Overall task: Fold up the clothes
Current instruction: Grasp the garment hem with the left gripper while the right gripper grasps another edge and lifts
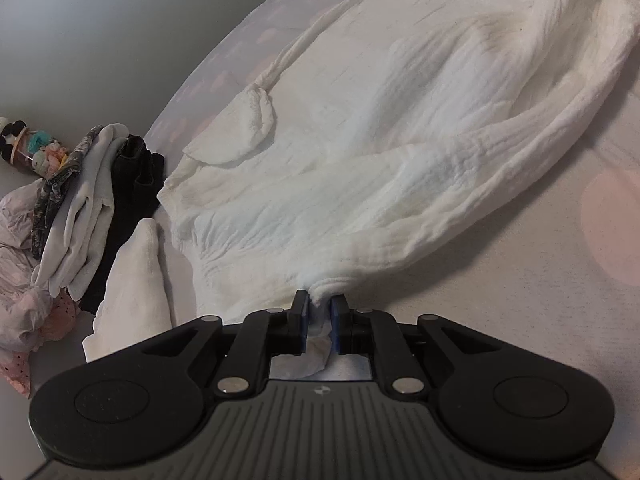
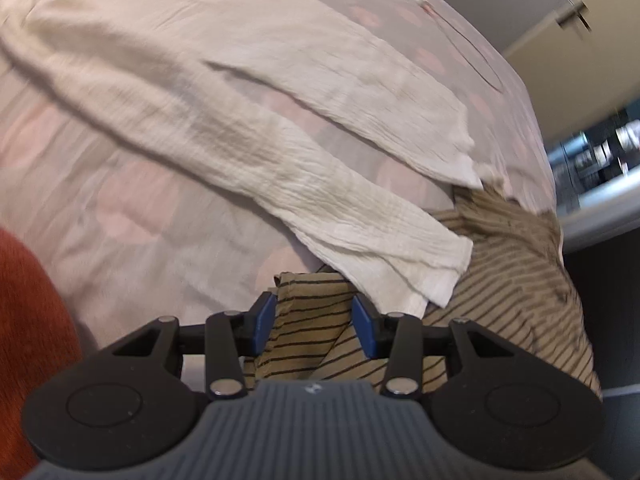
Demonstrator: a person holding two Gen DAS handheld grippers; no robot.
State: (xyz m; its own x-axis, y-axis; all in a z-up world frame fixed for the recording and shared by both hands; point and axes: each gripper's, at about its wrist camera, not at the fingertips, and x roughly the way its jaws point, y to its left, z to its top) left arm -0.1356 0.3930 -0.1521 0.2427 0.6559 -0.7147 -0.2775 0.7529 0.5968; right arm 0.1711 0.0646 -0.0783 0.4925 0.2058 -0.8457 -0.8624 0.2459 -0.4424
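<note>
A white crinkled garment (image 1: pixel 400 140) lies spread on the bed. My left gripper (image 1: pixel 320 304) is shut on a bunched edge of it at the near side, with cloth squeezed between the blue pads. In the right wrist view the same white garment (image 2: pixel 240 128) stretches across the bed, and its sleeve end (image 2: pixel 400 256) rests on a tan cloth with dark stripes (image 2: pixel 500 280). My right gripper (image 2: pixel 314 316) hovers over that striped cloth with its jaws apart. The striped cloth shows between the pads, which do not press it.
A pile of mixed clothes (image 1: pixel 80 208) and a folded white piece (image 1: pixel 136 280) lie at the bed's left, next to a small toy (image 1: pixel 32 148). The pink-dotted sheet (image 2: pixel 120 208) covers the bed. An orange-red fabric (image 2: pixel 28 320) sits at lower left. The bed edge drops off at right.
</note>
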